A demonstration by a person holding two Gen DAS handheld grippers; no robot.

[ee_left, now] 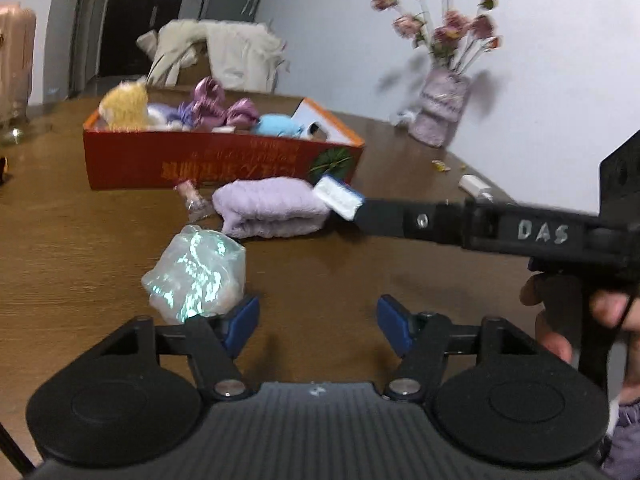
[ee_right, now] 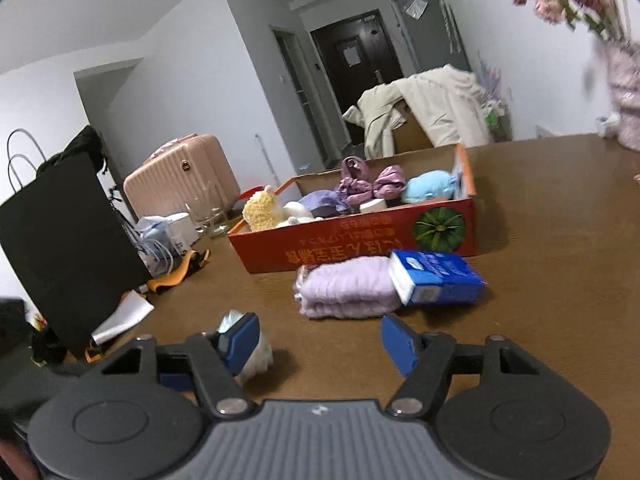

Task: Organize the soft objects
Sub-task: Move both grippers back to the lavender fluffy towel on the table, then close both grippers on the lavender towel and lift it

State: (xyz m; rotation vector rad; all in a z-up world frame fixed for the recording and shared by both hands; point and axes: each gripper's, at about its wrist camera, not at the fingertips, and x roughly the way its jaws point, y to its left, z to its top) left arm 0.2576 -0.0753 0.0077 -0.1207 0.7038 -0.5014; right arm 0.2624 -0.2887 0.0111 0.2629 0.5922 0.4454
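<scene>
Soft things left on the table sit ahead of both grippers, and neither is gripped yet. The right gripper (ee_right: 318, 340) has its blue fingers (ee_right: 244, 342) spread wide with nothing between them; the folded lavender towel (ee_right: 346, 290) lies just beyond the tips, with a blue tissue pack (ee_right: 438, 282) resting against its right end. The left gripper (ee_left: 318, 322) is equally spread and empty — a crinkly clear-wrapped bundle (ee_left: 196, 276) sits beside its left finger, outside the gap.

A likely risk is a shallow pinch on the towel: only the top fold might lift, so it would unroll or drag the tissue pack along. The wrapped bundle looks slippery and could squirt out sideways. The red box (ee_right: 360, 244) behind is already crowded with plush toys, so a dropped item may perch on its rim.
</scene>
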